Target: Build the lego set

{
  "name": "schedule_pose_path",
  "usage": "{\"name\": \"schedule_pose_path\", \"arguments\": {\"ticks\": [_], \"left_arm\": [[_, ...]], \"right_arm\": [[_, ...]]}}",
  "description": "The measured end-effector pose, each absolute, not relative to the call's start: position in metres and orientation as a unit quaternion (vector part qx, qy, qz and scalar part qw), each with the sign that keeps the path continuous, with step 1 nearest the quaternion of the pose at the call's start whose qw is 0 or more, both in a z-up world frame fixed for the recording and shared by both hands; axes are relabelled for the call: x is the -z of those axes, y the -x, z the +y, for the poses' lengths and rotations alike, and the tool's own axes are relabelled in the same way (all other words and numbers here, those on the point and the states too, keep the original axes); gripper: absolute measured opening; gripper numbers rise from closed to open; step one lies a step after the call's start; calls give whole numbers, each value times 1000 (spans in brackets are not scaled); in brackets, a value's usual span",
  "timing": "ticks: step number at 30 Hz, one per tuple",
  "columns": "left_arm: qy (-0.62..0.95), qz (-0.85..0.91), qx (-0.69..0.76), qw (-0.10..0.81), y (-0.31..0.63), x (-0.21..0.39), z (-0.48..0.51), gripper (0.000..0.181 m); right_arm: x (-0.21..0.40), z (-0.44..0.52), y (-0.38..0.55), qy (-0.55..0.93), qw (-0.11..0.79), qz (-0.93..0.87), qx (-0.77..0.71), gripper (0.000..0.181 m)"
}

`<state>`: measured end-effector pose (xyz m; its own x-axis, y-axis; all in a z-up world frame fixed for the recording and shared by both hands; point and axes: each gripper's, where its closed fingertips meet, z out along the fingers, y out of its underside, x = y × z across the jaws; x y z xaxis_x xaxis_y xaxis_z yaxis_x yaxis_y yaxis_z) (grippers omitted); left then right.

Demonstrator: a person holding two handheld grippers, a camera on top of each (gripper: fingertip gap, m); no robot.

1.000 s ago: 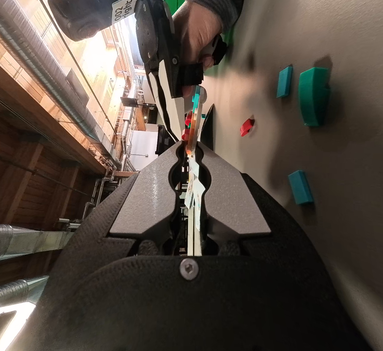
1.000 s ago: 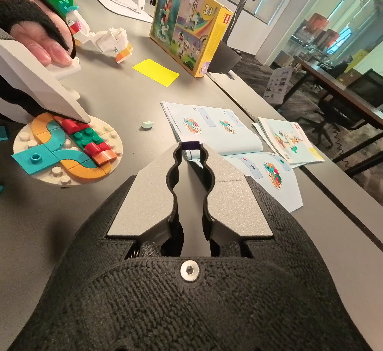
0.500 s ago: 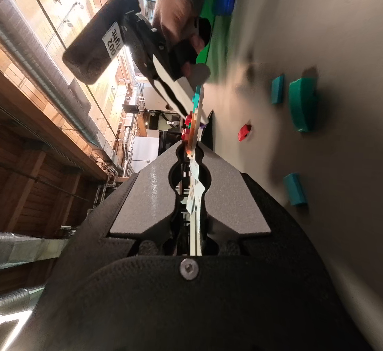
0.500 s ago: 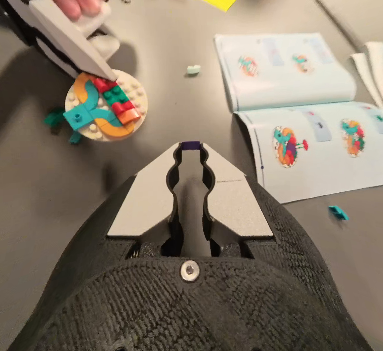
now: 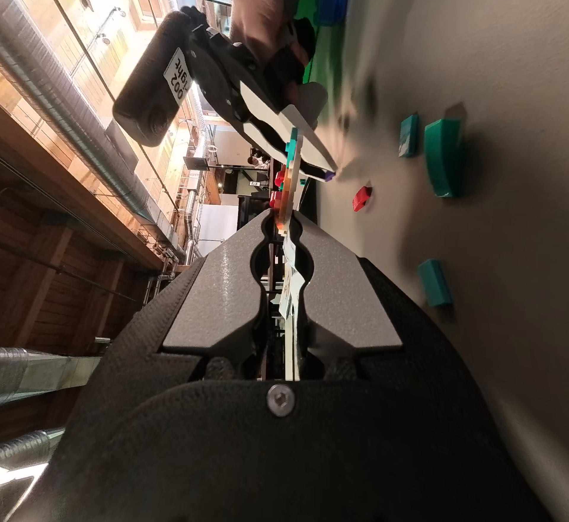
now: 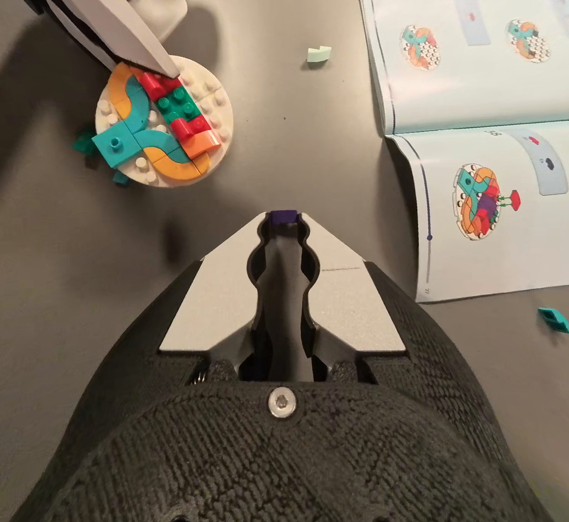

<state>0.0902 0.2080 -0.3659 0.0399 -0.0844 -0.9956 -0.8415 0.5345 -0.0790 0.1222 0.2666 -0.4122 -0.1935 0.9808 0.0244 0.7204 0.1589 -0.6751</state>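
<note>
Since a second ago the right tongs (image 6: 283, 220), clamped on a small purple brick (image 6: 283, 216), have swung down over the grey desk (image 6: 277, 143); the left tongs (image 5: 282, 224) stay clamped on the round white studded plate (image 6: 212, 97) near the desk's far-left corner

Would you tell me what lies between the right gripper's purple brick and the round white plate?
Only bare grey table separates the purple brick from the round white plate, as the right wrist view shows.

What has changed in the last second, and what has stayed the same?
The right hand-held gripper tilted down from the room to face the table, keeping the purple brick. The left hand-held gripper still grips the round plate by its edge; the loose bricks have not moved.
</note>
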Motion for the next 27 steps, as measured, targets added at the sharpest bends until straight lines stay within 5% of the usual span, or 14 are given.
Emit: {"name": "schedule_pose_path", "arguments": {"ticks": [19, 27], "left_arm": [[373, 622, -304, 617, -83, 369, 205, 8], [374, 623, -304, 616, -83, 370, 205, 8]], "right_arm": [[415, 265, -121, 583, 237, -726, -278, 22], [400, 264, -122, 570, 254, -722, -298, 55]]}}
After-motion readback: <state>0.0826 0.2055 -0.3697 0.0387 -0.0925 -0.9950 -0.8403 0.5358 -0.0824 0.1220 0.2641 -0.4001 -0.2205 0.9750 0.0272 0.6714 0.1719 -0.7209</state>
